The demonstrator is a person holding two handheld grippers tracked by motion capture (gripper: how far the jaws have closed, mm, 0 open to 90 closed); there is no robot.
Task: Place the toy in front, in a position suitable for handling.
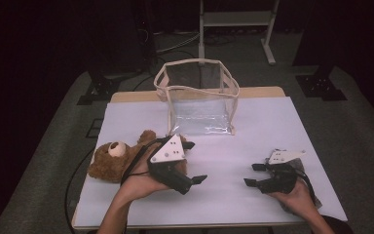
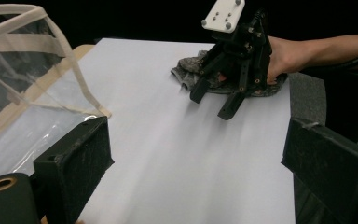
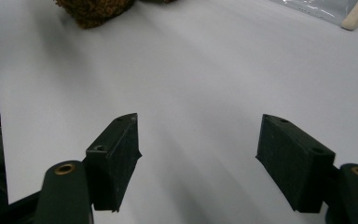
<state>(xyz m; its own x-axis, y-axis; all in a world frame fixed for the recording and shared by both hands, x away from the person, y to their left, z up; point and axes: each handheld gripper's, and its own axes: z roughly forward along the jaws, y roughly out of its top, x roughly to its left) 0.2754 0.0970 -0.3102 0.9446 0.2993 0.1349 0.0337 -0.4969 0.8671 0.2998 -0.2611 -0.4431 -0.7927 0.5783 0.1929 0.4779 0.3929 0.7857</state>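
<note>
One teddy bear (image 1: 113, 159), one clear bag (image 1: 198, 97), two open claws.

A lab or test room is suggested: a table (image 1: 316, 146) w/ white sheet is set on grey carpet, dark surroundings, black stand feet (image 1: 320, 87) at upper right & cables (image 1: 175, 44) at top centre.

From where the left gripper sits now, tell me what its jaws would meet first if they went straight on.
Probably the right gripper, which lies ahead across bare white table, with a grey cloth under it. The left gripper has open jaws; the clear bag lies off to one side. Depth is uncertain.
</note>
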